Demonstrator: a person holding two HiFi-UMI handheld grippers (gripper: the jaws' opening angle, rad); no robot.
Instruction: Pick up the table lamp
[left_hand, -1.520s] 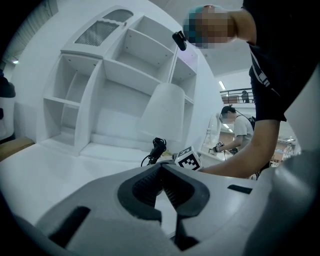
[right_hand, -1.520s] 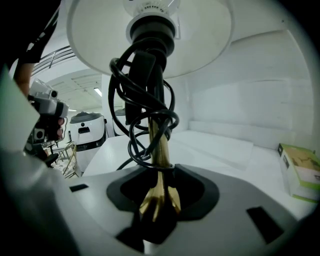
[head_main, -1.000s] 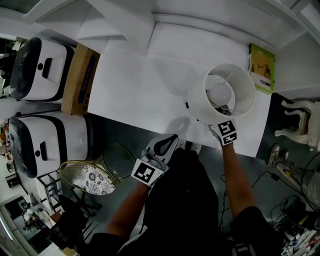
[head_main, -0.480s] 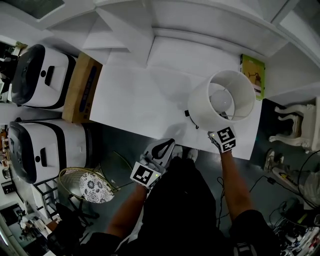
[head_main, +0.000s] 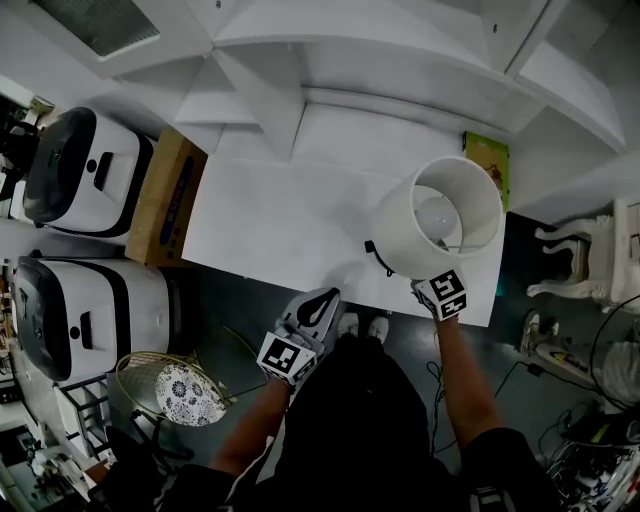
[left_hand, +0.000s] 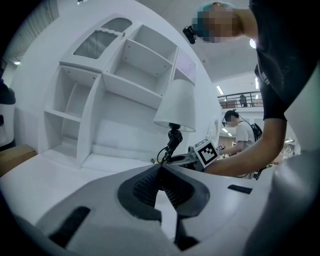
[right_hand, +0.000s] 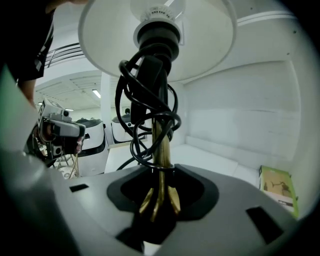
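The table lamp (head_main: 440, 215) has a white drum shade, a brass stem (right_hand: 160, 150) and a black cord (right_hand: 132, 130) coiled around the stem. It hangs above the right end of the white desk (head_main: 290, 220). My right gripper (head_main: 425, 282) is shut on the lower brass stem, just under the shade, and its jaws (right_hand: 160, 172) clasp the stem where it splits into legs. My left gripper (head_main: 325, 298) hovers at the desk's near edge, shut and with nothing in it. In the left gripper view the lamp (left_hand: 176, 107) and the right gripper (left_hand: 182, 159) show beyond its closed tips (left_hand: 160, 170).
A green book (head_main: 485, 160) lies at the desk's far right corner. A cardboard box (head_main: 165, 195) and two white-and-black appliances (head_main: 85, 170) (head_main: 70, 300) stand to the left. A wire basket (head_main: 170, 385) sits below them. White shelves (left_hand: 125, 85) rise behind the desk.
The lamp has risen off the desk with my right gripper holding it. My left gripper has stayed about where it was, still shut.
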